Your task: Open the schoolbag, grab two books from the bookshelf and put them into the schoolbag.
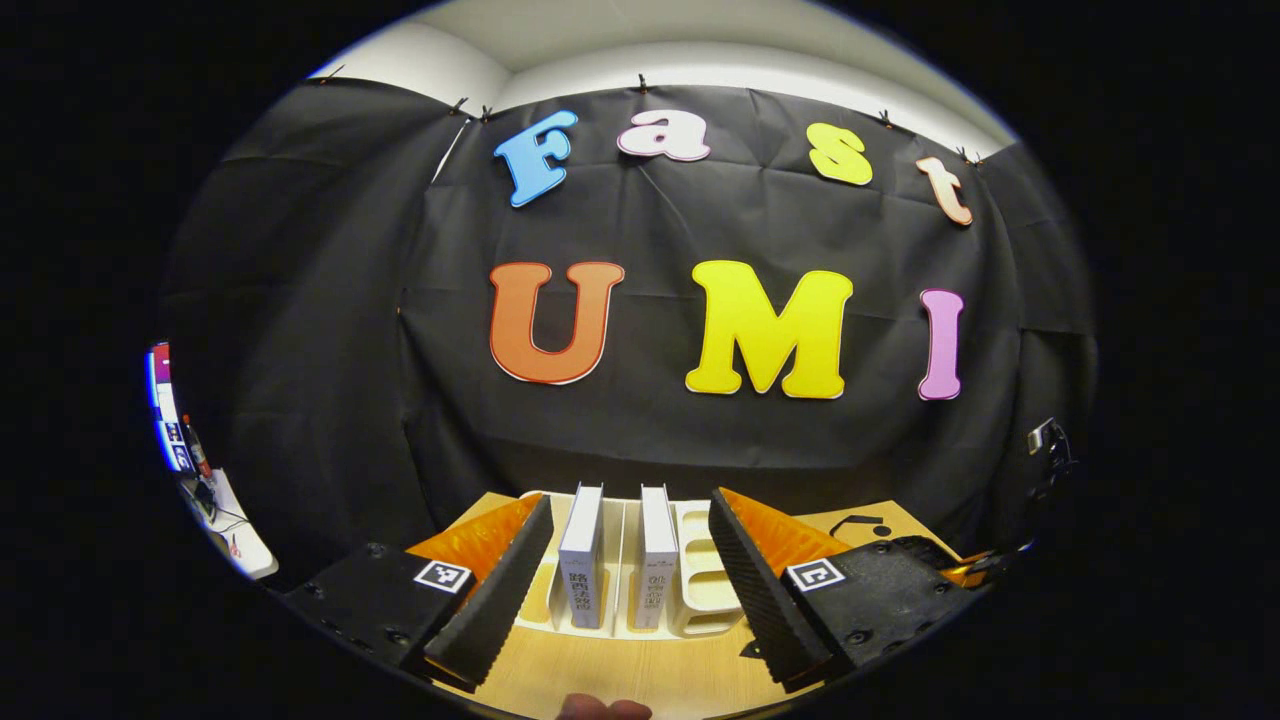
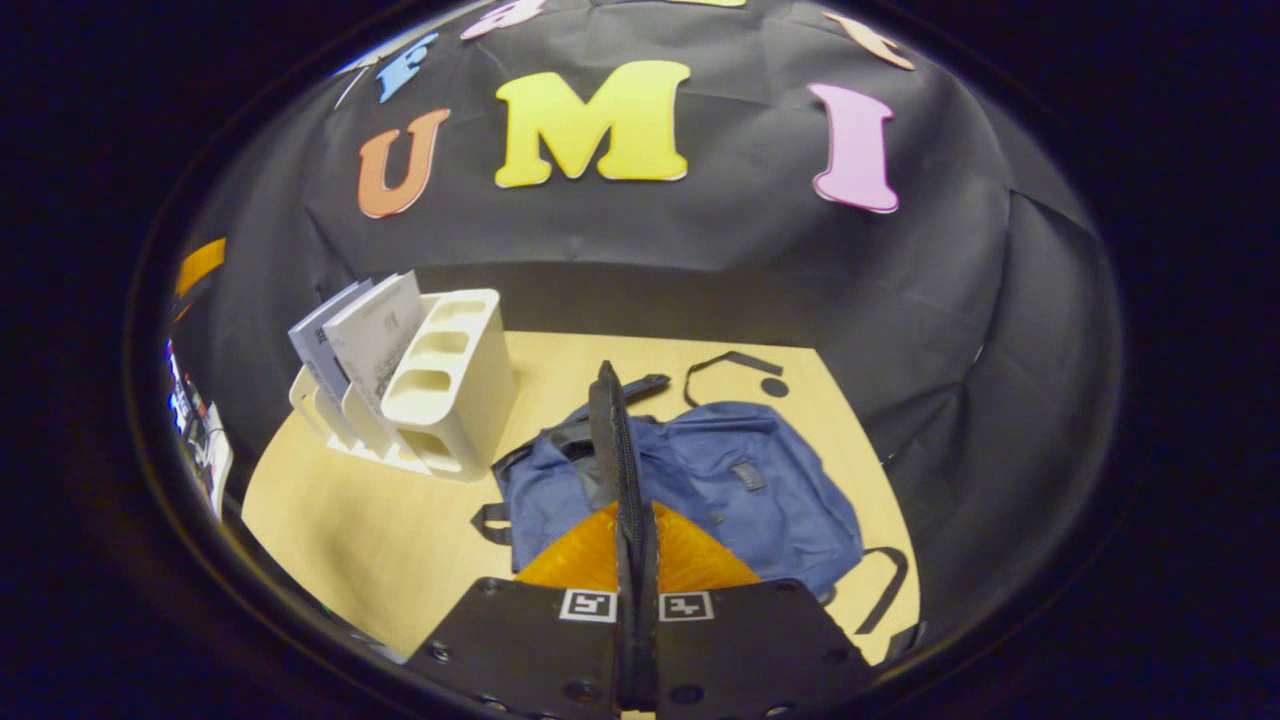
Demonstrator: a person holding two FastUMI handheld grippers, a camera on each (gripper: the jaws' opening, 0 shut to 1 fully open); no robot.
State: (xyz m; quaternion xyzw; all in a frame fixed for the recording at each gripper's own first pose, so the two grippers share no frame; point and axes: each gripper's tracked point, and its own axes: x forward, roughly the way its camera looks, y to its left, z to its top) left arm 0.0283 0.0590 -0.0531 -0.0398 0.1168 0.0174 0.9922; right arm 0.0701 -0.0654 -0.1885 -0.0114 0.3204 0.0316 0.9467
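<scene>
On the pale wooden table [image 2: 380, 540] your spread left gripper [image 1: 628, 590] brackets both books [image 1: 582, 560], so centre it on one while your clenched, empty right gripper [image 2: 622, 470] hovers above the schoolbag [image 2: 740, 480].

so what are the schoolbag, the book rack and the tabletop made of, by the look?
Schoolbag: blue woven cloth, matte, going by its soft folds and limp dark straps. Book rack: likely moulded plastic, cream, smooth with a slight sheen, rounded cut-outs. Tabletop: pale wood-look surface with faint grain; solid wood or laminate can't be told.
</scene>
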